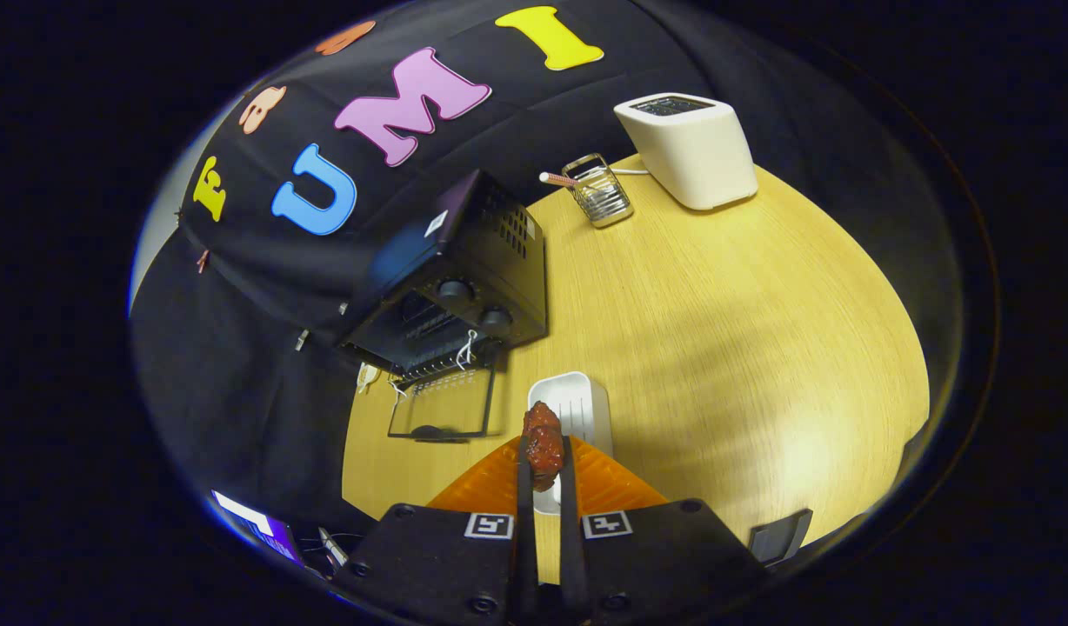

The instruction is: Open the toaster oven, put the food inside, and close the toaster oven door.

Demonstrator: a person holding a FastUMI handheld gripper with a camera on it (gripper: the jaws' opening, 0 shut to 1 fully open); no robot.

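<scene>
Gripper: fingers drawn narrow, both pressing on one piece of food, a dark reddish-brown glazed lump held between the tips and lifted above the table. White tray: rectangular, ribbed inside, just beyond the fingertips, partly hidden behind the held food, resting on the table. Toaster oven: black, ahead and left of the fingers, door lowered flat toward the gripper, glass pane framed in black, wire rack visible at the mouth, two knobs on the front panel, a white string hanging from the door area. Wire holder: far beyond the fingers, small metal basket with a straw-like stick in it. White appliance: boxy, rounded, farthest back, just right of the wire holder, cord trailing between them. Table: light wood grain.
</scene>
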